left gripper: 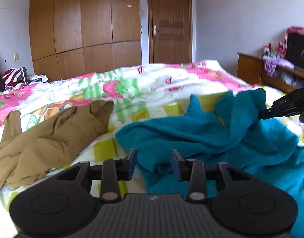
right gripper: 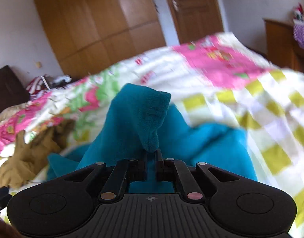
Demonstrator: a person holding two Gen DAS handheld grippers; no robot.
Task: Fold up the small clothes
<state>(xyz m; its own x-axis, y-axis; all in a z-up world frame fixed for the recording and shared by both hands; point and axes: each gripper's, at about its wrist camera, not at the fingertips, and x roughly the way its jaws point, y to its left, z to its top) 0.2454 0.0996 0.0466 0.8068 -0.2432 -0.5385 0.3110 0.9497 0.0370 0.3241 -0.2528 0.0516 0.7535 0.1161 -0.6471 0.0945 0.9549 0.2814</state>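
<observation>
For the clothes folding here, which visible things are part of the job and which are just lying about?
Part of the job:
teal garment, pinched by the right gripper
left gripper, open
brown garment

Lying about:
quilt
wardrobe
door
sideboard clutter

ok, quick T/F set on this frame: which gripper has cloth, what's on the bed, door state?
1. The right gripper is clamped on the teal garment. True.
2. The left gripper grips the brown garment. False: its jaws stand apart, pads pressing nothing, and the brown garment lies off to its left.
3. Both garments lie on a patterned quilt. True.
4. The wooden door stands open. False: it is closed.
</observation>
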